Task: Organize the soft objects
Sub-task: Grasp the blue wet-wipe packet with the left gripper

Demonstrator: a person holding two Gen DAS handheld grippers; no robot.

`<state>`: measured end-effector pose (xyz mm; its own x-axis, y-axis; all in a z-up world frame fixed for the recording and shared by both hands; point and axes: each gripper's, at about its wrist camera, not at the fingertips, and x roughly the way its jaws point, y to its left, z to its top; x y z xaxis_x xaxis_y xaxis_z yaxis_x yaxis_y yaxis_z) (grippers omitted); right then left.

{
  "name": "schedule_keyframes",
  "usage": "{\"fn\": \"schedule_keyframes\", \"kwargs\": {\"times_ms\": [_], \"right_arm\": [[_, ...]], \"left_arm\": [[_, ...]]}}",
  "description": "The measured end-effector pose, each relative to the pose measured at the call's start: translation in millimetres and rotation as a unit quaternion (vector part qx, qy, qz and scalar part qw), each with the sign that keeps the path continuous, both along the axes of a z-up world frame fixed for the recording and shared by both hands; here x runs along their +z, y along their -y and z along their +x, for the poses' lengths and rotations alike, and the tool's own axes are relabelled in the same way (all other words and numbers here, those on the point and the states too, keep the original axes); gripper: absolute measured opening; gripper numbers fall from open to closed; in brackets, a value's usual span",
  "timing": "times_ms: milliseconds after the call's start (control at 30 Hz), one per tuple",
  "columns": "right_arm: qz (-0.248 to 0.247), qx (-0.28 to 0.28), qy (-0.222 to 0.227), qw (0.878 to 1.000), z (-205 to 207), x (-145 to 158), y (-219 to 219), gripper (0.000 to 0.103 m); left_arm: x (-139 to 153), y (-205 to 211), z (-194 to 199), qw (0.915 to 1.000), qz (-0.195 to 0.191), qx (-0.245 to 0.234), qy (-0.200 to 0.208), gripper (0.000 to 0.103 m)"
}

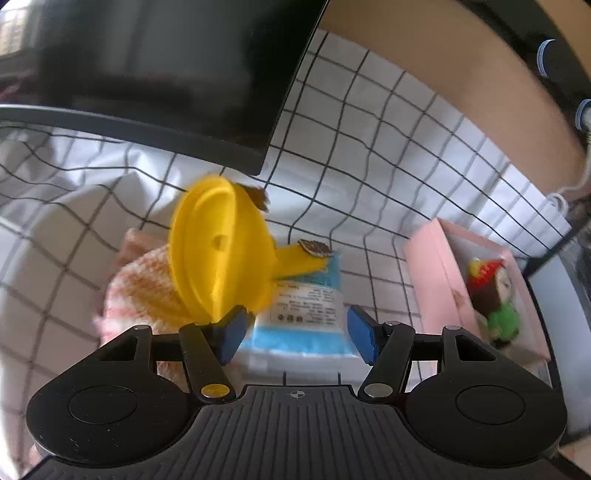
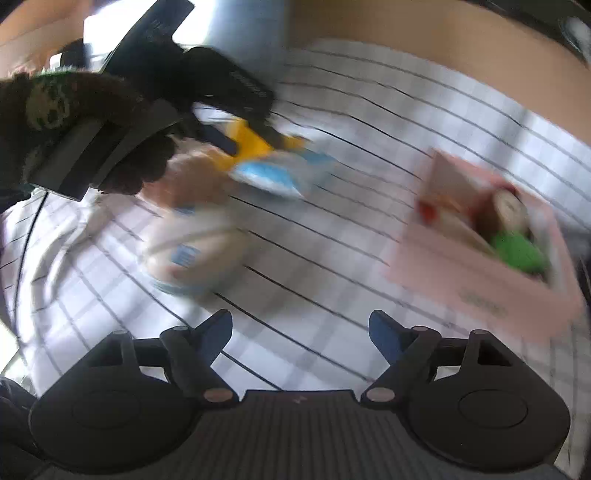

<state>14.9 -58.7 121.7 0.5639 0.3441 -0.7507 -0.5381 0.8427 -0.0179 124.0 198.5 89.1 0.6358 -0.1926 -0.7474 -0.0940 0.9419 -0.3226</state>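
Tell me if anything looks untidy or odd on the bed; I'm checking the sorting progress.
Yes. Only the small doll lies in the pink box. The yellow plush, the striped knit piece and the blue-and-white packet sit heaped together on the checked sheet, the plush tipped over the packet.

A white cloth (image 1: 369,122) with a thin black grid covers the bench, rumpled into soft folds toward the left. A large black monitor (image 1: 166,70) stands at the back, its screen dark. Beyond the cloth runs a tan surface (image 1: 461,85) — wall or board, hard to tell. Bright daylight falls from the upper left (image 2: 99,26), washing out that corner.
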Motion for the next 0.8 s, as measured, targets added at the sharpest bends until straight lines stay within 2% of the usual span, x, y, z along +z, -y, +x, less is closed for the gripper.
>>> {"fn": "schedule_keyframes", "kwargs": {"times_ms": [100, 167, 267, 433, 533, 567, 667, 800], "right_arm": [[0.002, -0.043, -0.017, 0.999, -2, -5, 21, 0.082], [0.003, -0.061, -0.026, 0.998, -4, -9, 31, 0.082], [-0.001, -0.074, -0.027, 0.997, -8, -11, 40, 0.082], [-0.002, -0.077, -0.024, 0.997, -9, -12, 47, 0.082], [-0.001, -0.072, -0.022, 0.997, -9, -13, 43, 0.082], [-0.001, -0.069, -0.018, 0.997, -10, -12, 43, 0.082], [-0.003, -0.057, -0.009, 0.998, -11, -9, 39, 0.082], [0.003, -0.042, -0.005, 0.999, -8, -8, 33, 0.082]], "left_arm": [[-14, 7, 22, 0.9999, 0.003, 0.004, -0.011, 0.065], [-24, 17, 37, 0.9996, 0.013, -0.002, -0.026, 0.071], [-34, 30, 53, 0.9992, 0.019, 0.005, -0.034, 0.074], [-42, 41, 67, 0.9977, 0.039, 0.040, -0.039, 0.073], [-40, 45, 70, 0.9972, 0.046, 0.044, -0.040, 0.065], [-40, 45, 66, 0.9976, 0.048, 0.034, -0.036, 0.062], [-35, 44, 45, 0.9985, 0.046, 0.001, -0.030, 0.060], [-33, 21, -4, 0.9988, -0.010, -0.042, -0.024, 0.058]]}}
